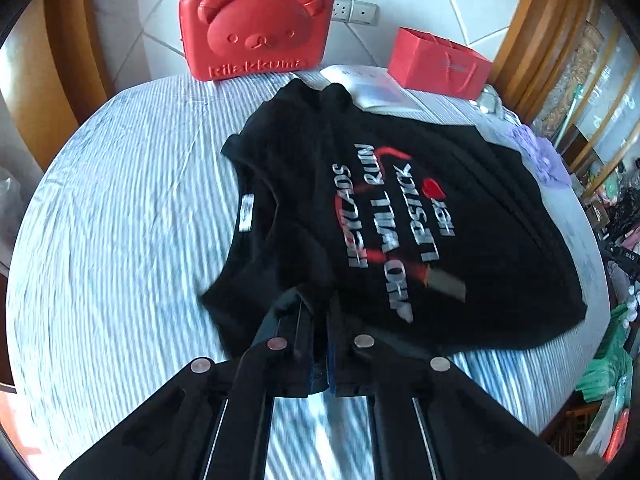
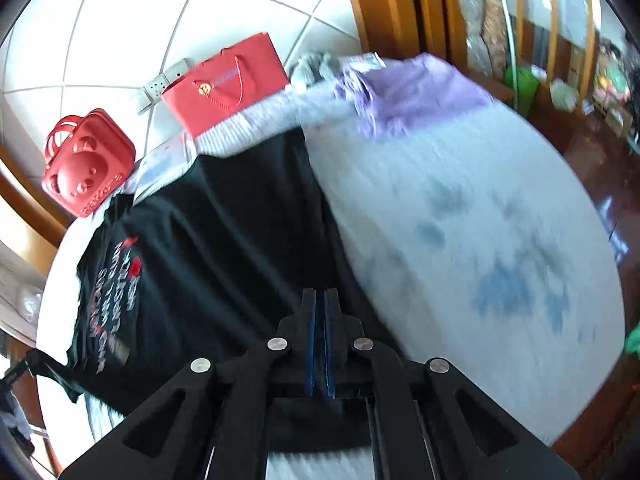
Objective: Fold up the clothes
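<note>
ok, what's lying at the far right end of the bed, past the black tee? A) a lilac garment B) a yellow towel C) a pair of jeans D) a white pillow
A: a crumpled lilac garment lies on the pale bed cover beyond the black T-shirt, to the right of the red paper bag.

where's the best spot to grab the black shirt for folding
Take the black shirt along its near edge, coming from the near side of the bed: it lies spread flat, print up, so that edge is free to pinch. Both claws do so: the left claw near the collar, the right claw near the hem.
</note>
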